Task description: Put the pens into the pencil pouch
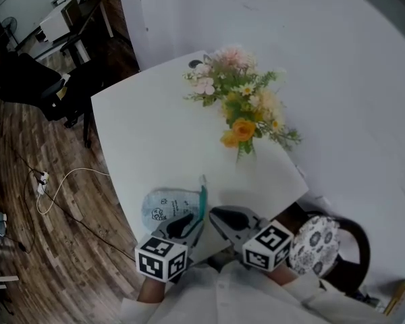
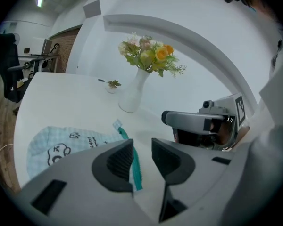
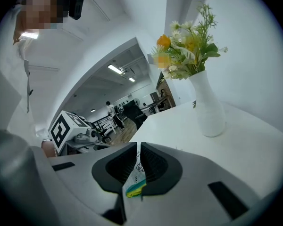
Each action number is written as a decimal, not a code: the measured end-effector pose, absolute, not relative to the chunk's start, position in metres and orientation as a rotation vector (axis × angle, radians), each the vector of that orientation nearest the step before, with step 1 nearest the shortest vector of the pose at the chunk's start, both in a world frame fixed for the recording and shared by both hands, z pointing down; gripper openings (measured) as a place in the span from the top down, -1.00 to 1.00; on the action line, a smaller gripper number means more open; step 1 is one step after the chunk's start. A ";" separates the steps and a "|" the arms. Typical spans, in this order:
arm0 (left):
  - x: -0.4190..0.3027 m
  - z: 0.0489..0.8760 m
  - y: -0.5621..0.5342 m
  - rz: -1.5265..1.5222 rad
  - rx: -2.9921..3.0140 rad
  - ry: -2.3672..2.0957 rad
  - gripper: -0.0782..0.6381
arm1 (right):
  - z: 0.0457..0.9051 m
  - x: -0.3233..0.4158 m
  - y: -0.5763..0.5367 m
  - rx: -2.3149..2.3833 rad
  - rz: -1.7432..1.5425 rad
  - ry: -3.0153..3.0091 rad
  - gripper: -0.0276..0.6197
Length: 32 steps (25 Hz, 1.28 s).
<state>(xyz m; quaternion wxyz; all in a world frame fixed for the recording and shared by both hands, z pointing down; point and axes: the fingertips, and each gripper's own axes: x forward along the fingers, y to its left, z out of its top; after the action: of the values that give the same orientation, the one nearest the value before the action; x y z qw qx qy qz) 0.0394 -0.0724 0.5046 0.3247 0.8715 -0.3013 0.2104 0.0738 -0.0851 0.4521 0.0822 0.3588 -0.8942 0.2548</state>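
Teal zip (image 2: 137,173) on the pale checked pouch (image 2: 66,142) runs through the gap of the left claw (image 2: 142,147). Its jaws stand wide apart and press on nothing. The pouch body lies flat on the white counter (image 1: 155,133), just to the left of that claw and a little ahead of it. The right claw (image 3: 137,155), close beside the left one, is clamped on a thin printed tab (image 3: 136,182) with a teal-and-yellow end. This looks like a piece of the pouch's mouth edge, though I cannot tell for certain. If it is, the hold makes sense. One claw pins the edge so the light fabric cannot slide on the smooth counter. The other, open over the zip, is free to take the opposite lip or the puller and spread the mouth. No pens show in any view, on the counter or in either claw. The pouch looks flat, but whether it holds any cannot be told. I judge the work to be at the pouch-handling stage, not pen-carrying. A white vase (image 3: 206,107) of flowers (image 1: 239,103) stands well beyond both claws, clear of the working space. The likely risk is that the thin fabric lifts or bunches with the right claw's grip, leaving the mouth narrow.
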 end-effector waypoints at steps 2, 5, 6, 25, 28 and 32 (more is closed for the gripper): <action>0.039 0.491 -0.076 0.522 2.311 -0.796 0.45 | 0.442 0.071 -0.086 1.049 0.752 -2.692 0.83; 0.038 0.469 -0.083 0.459 2.356 -0.832 0.49 | 0.427 0.067 -0.087 1.023 0.706 -2.701 0.83; 0.037 0.462 -0.086 0.432 2.374 -0.854 0.54 | 0.421 0.066 -0.089 1.021 0.675 -2.704 0.83; 0.035 0.419 -0.106 0.380 2.453 -1.049 0.76 | 0.385 0.069 -0.107 1.090 0.492 -2.712 0.86; 0.033 0.424 -0.106 0.426 2.435 -1.108 0.76 | 0.387 0.066 -0.105 1.075 0.490 -2.717 0.86; 0.031 0.426 -0.103 0.451 2.431 -1.122 0.76 | 0.388 0.065 -0.103 1.074 0.486 -2.717 0.87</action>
<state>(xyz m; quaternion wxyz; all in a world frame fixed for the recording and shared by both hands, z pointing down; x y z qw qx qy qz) 0.0309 -0.1030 0.4262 0.2115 0.8751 -0.4037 0.1625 0.0647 -0.1034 0.3881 0.0901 0.3612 -0.9136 0.1633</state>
